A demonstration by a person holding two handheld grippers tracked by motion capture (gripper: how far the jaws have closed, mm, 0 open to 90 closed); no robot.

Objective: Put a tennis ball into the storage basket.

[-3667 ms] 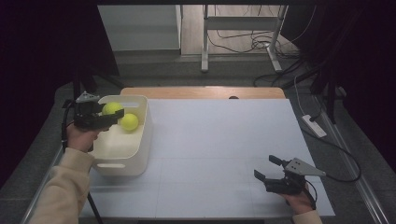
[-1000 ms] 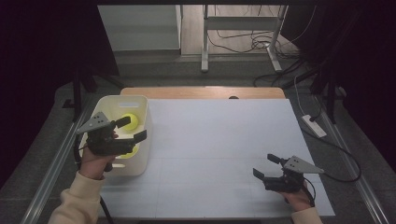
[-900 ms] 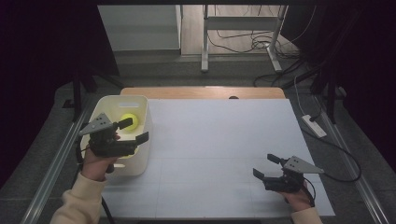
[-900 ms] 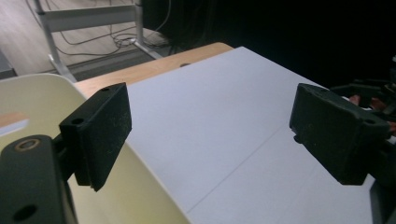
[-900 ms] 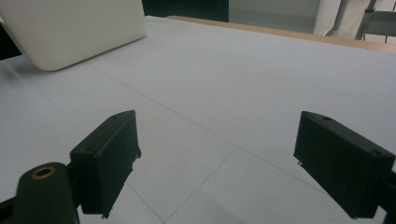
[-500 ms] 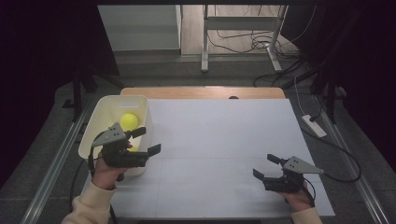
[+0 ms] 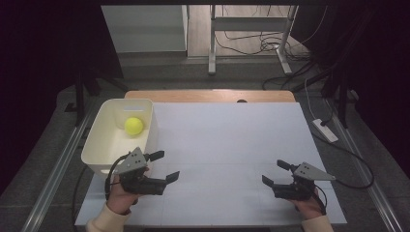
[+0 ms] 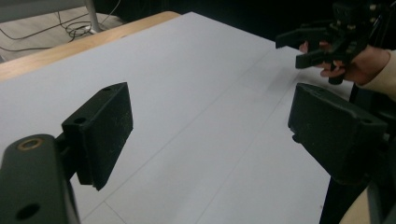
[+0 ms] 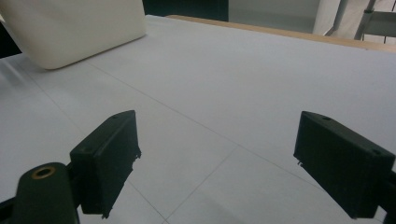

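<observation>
A white tub stands at the table's left with one yellow ball lying in its far half. My left gripper hovers just right of the tub's near corner, over the white mat, open with nothing between its jaws. Its own view shows the open left gripper facing across the mat toward the right gripper. At the front right, my right gripper is low over the mat, open and empty. In the right gripper view, the right gripper faces the tub.
The white mat covers most of the table, with a wooden strip along the far edge. A power strip lies off the right side. Table legs and cables are on the floor beyond.
My left gripper has come away from above the tub, toward the front and right, and has sunk lower over the mat. The ball stays in the tub. The right gripper has not moved.
</observation>
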